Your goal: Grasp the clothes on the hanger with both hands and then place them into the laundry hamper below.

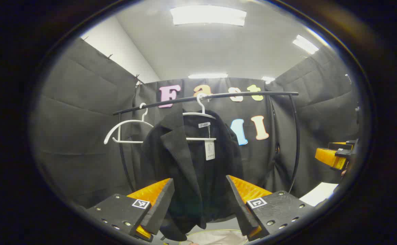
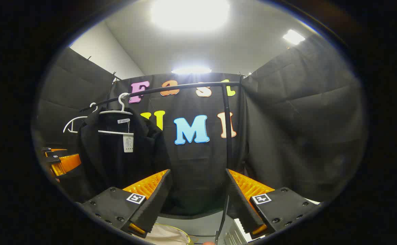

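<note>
Jacket: we see a dark jacket (image 1: 188,163) hanging on a white hanger (image 1: 202,117) from the black rail (image 1: 205,98); in the right gripper view the same jacket (image 2: 116,156) hangs toward the left end of the rail (image 2: 171,89)
Tag: a pale tag (image 1: 209,150) dangles inside the jacket's open front, below the collar label
Left gripper: our left gripper (image 1: 200,199) points straight at the jacket, its fingers spread wide with the lower part of the garment seen between them; we cannot tell if they touch the cloth, and nothing is held
Right gripper: our right gripper (image 2: 198,194) is also spread wide and holds nothing; it faces the booth wall to the right of the jacket, well apart from it, with the rack's upright post (image 2: 227,136) between its fingers
Other views of the tools: in the left gripper view the right gripper (image 1: 334,156) shows at the far right edge; in the right gripper view the left gripper (image 2: 60,161) shows at the far left, just beside the jacket
Spare hanger: a second white hanger (image 1: 127,131) hangs bare on the rail, left of the jacket
Hamper: a pale rim of the laundry hamper (image 1: 215,236) shows below the jacket, at the bottom edge between the left fingers; it also shows low in the right gripper view (image 2: 166,234)
</note>
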Tool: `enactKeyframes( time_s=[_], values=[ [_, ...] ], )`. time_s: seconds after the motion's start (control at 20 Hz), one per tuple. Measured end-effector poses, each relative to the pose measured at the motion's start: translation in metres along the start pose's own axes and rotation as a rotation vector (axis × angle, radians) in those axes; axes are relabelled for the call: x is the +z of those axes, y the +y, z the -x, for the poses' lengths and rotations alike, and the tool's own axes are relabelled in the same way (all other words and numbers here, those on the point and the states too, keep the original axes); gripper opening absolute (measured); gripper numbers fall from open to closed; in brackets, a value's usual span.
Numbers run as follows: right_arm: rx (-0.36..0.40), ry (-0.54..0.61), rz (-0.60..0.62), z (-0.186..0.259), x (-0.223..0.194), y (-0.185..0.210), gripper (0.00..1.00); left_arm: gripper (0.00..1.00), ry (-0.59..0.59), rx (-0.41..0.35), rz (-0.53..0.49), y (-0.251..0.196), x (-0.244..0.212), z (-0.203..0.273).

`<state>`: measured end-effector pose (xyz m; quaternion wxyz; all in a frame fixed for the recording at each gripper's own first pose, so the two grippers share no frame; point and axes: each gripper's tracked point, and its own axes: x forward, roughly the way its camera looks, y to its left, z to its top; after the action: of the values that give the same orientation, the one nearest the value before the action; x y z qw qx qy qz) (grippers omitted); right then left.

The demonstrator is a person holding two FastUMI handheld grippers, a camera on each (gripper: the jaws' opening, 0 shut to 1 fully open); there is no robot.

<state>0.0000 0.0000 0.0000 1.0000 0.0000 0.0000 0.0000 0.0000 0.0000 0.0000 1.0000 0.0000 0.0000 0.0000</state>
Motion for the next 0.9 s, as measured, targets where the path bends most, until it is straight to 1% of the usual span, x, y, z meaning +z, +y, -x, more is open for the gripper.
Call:
enactKeyframes(
  time_s=[0.35,0.6,0.9],
  values=[
    [0.009,0.005,-0.014,0.001,-0.009,-0.002,0.98,0.87,0.009,0.022,0.020,0.003,-0.004,-0.001],
    [0.010,-0.007,-0.011,0.002,-0.005,-0.003,0.98,0.87,-0.008,0.029,0.013,0.006,0.001,0.004],
    [0.013,-0.017,-0.014,0.003,0.000,-0.003,0.97,0.87,-0.008,0.057,0.016,0.013,-0.001,0.007]
  ],
)
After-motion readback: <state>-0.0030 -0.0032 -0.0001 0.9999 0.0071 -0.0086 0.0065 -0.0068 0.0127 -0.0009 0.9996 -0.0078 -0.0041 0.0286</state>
